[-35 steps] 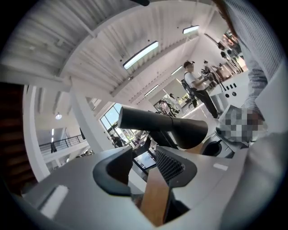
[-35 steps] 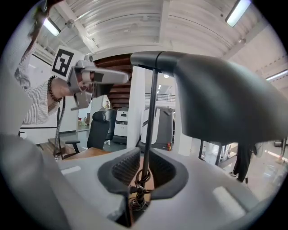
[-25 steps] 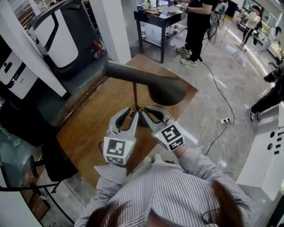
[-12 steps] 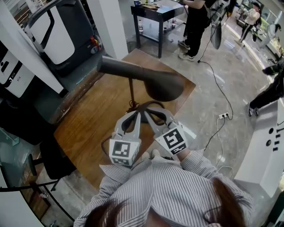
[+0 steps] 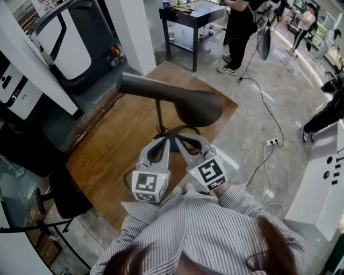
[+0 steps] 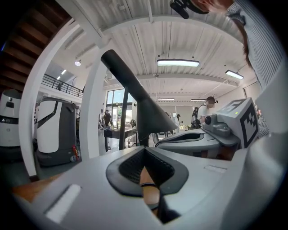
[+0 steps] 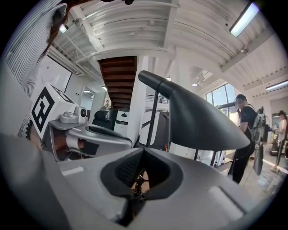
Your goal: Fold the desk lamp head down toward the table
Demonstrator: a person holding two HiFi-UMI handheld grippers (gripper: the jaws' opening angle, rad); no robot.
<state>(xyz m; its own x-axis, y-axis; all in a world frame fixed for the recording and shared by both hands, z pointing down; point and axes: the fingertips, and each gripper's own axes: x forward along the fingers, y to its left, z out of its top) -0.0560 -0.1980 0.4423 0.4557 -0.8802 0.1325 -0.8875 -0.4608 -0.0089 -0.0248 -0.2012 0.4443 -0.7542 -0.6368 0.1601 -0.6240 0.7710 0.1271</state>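
The desk lamp's dark grey cone head (image 5: 193,105) hangs level above the wooden table (image 5: 113,150) on a thin pole (image 5: 158,115). Its dark base (image 5: 180,129) is mostly hidden under the grippers. My left gripper (image 5: 166,139) sits shut just in front of the pole's foot, holding nothing. My right gripper (image 5: 175,138) is shut beside it, their tips almost touching. In the left gripper view the jaws (image 6: 144,149) meet below the head (image 6: 148,112), with the pole (image 6: 122,132) beyond them. The right gripper view shows closed jaws (image 7: 141,150) under the head (image 7: 198,121).
A white pillar (image 5: 131,32) and a large white machine (image 5: 70,43) stand behind the table. A black side table (image 5: 191,16) and a standing person (image 5: 242,27) are further back. A power strip (image 5: 271,141) lies on the floor to the right. A black chair (image 5: 64,193) stands at the left.
My left gripper's jaws have closed and it has sunk slightly toward the lamp's foot. The right gripper and the lamp head have stayed put.
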